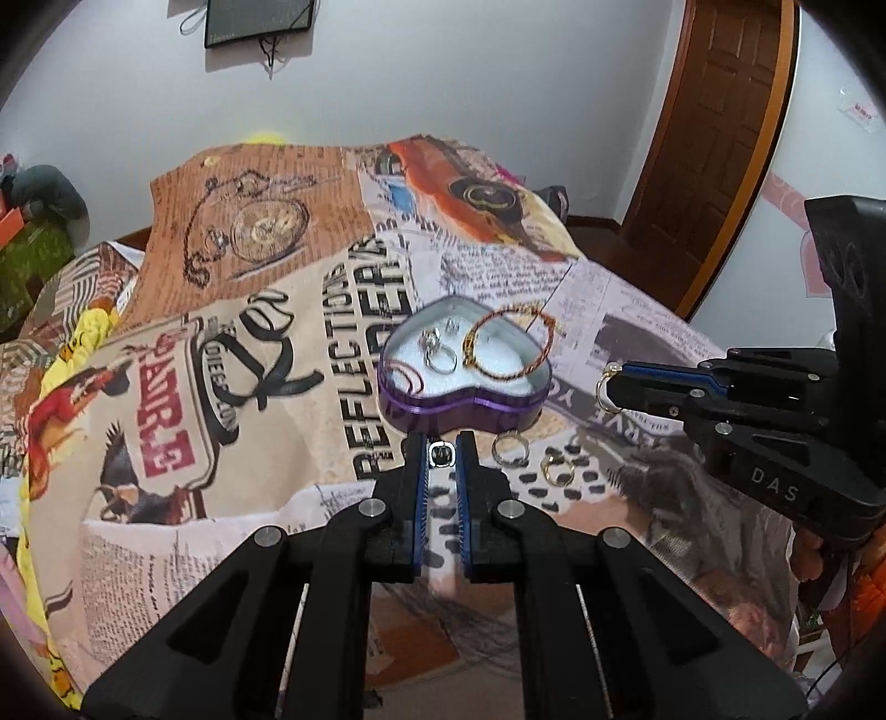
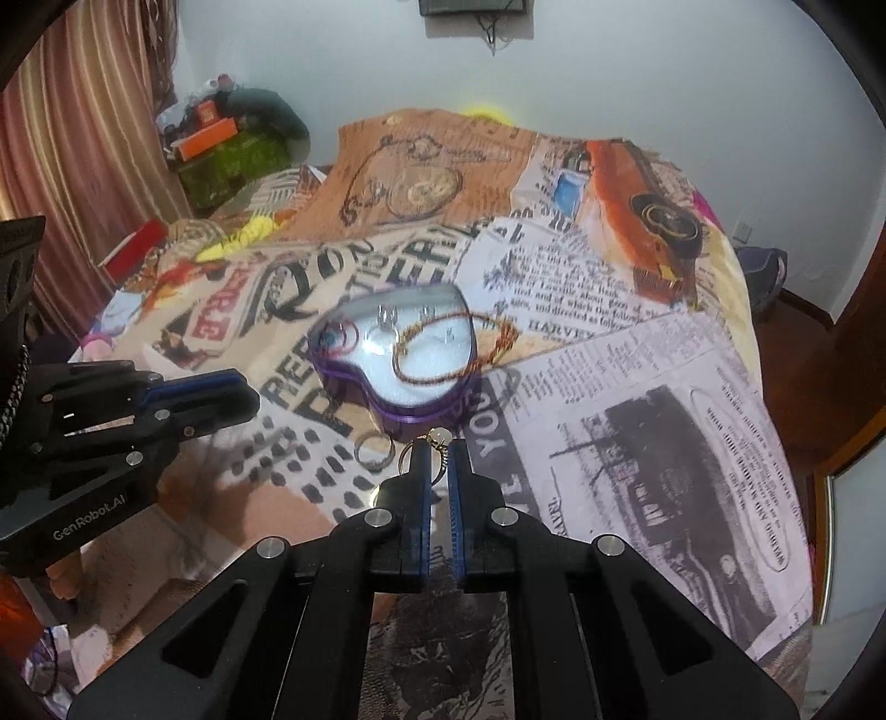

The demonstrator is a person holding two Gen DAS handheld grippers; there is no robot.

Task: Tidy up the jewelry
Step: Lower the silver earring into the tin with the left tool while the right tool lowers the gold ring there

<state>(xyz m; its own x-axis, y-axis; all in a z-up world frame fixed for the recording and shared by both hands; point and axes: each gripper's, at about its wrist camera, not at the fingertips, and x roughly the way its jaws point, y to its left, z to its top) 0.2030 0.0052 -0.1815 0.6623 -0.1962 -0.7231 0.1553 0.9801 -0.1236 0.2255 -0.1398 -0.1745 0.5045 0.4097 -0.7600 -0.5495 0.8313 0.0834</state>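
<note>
A purple heart-shaped box with white padding lies on the printed blanket; it also shows in the right wrist view. It holds silver rings, a red hoop and a gold-red bracelet draped over its rim. My left gripper is shut on a small silver-framed dark piece just in front of the box. My right gripper is shut on a gold hoop earring, seen from the left wrist view right of the box. A silver ring and a gold ring lie on the blanket.
The printed collage blanket covers the bed. Piled boxes and clothes sit at the far left by a curtain. A brown door stands at the right. A dark frame hangs on the wall.
</note>
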